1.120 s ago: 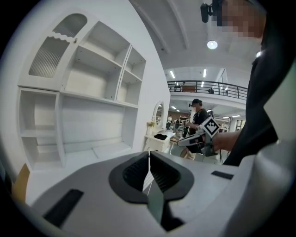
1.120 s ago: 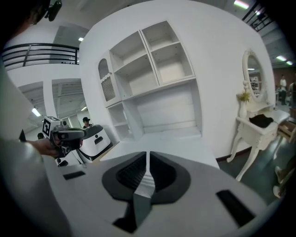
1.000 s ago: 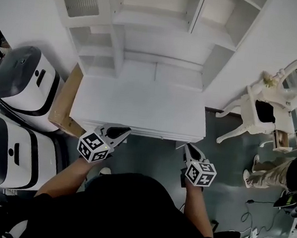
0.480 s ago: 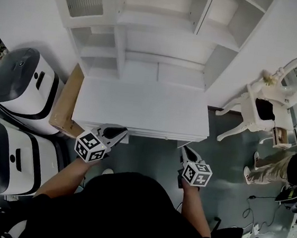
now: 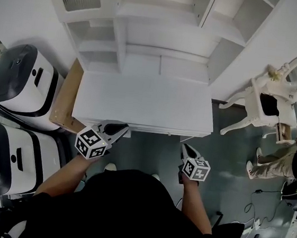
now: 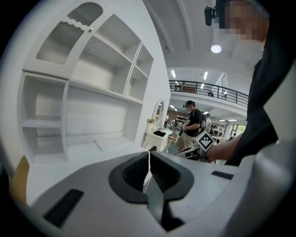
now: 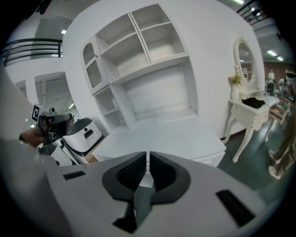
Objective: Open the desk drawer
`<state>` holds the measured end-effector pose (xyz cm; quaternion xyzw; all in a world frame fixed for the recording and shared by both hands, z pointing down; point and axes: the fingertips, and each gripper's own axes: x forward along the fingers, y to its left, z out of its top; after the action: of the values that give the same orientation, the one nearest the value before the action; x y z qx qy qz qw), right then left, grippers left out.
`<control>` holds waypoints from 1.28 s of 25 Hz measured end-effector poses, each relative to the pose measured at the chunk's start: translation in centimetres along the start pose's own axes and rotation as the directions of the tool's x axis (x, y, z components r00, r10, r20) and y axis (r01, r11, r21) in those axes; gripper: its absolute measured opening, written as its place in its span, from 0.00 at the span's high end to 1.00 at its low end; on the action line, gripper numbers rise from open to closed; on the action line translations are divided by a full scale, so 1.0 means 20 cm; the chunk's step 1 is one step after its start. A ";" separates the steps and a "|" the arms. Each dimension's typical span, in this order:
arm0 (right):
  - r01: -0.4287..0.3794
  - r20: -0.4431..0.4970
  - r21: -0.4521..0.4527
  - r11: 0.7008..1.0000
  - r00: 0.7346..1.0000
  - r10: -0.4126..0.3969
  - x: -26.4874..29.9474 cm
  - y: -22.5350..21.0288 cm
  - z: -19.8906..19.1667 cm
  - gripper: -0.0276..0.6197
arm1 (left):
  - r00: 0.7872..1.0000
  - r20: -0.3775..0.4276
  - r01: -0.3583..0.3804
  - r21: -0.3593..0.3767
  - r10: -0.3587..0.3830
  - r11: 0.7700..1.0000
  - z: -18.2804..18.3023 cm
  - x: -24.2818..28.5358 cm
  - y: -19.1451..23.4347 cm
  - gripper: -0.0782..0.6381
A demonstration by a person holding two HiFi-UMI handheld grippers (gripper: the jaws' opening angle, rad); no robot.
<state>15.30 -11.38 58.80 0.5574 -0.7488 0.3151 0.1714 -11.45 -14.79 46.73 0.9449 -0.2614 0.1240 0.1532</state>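
A white desk [image 5: 145, 102] with a shelf hutch stands before me, its drawer front showing only as a thin band [image 5: 152, 129] under the top's near edge. My left gripper [image 5: 119, 130] hovers at that edge near the left corner, with its jaws pressed together and nothing between them [image 6: 148, 156]. The right gripper [image 5: 184, 147] hangs just short of the front edge, toward the right, also shut and empty [image 7: 148, 159]. The desk top [image 7: 162, 136] fills the right gripper view. No handle is visible.
Two white-and-black machines [image 5: 19, 82] [image 5: 6, 153] stand left of the desk, and a cardboard panel [image 5: 65, 101] leans against its side. A white vanity table with an oval mirror [image 5: 270, 103] is at the right. A person [image 5: 287, 163] stands beyond it, with cables on the floor.
The head view has shifted slightly. Both grippers stay shut at the desk's front edge, and the right one has drifted a little back toward me.
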 end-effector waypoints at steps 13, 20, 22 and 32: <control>-0.006 -0.194 -0.008 1.000 0.981 0.005 0.45 -0.21 -0.44 0.92 | 0.998 -0.067 -0.010 -0.044 0.007 0.999 -0.14 0.11 0.04 0.87; -0.032 -0.273 -0.025 0.999 0.962 0.024 0.68 -0.29 -0.63 0.91 | 0.995 -0.094 -0.036 -0.070 0.029 0.997 -0.21 0.11 0.06 0.87; -0.047 -0.296 -0.023 0.999 0.954 0.038 0.75 -0.29 -0.67 0.89 | 0.995 -0.092 -0.047 -0.065 0.041 0.997 -0.22 0.10 0.07 0.87; 0.004 -0.345 -0.041 0.999 0.938 -0.018 0.99 -0.37 -0.71 0.86 | 0.994 -0.100 -0.049 -0.083 0.041 0.995 -0.29 0.07 0.11 0.87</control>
<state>14.49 -17.63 83.52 0.4940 -0.7101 0.3922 0.3128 -12.34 -15.12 53.02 0.9241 -0.2798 0.1624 0.2033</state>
